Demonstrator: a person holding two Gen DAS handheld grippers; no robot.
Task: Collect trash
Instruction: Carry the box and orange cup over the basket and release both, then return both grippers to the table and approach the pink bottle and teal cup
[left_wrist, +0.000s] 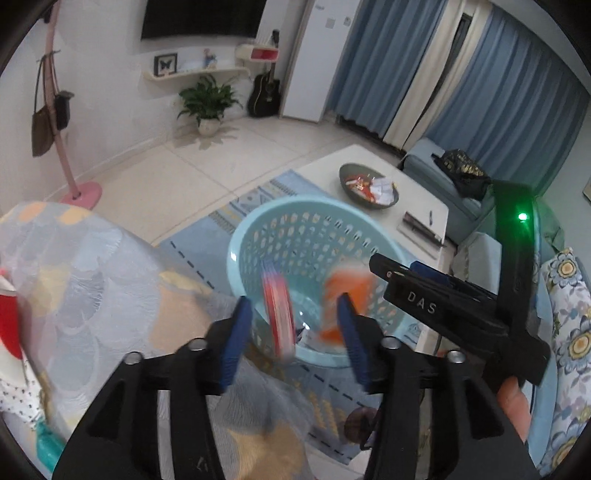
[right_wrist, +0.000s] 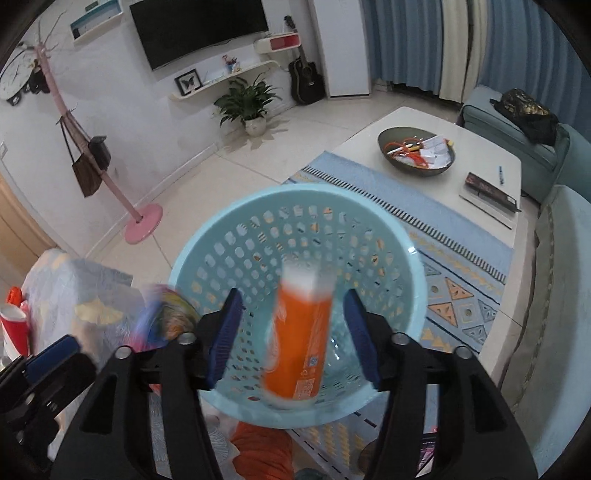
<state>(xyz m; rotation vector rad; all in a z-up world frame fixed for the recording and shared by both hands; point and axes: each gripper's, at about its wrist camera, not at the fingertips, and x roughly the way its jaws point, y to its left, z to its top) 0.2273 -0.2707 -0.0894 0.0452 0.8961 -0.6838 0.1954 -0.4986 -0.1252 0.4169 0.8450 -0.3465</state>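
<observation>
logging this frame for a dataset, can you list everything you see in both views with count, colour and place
basket: 1, light blue, on the rug below both grippers
tube: 1, orange with white cap, blurred, over the basket between the right jaws, untouched
wrapper: 1, red, blurred, over the basket between the left jaws
rug: 1, blue patterned, floor
table: 1, white, beyond the rug
bowl: 1, dark green, on the table, filled with bits
book: 1, dark, table edge
plant: 1, green, by the wall
guitar: 1, black, against the wall
tv: 1, black, on the wall
coat stand: 1, pink, left
left gripper: black, blue pads, open
right gripper: black, blue pads, open
</observation>
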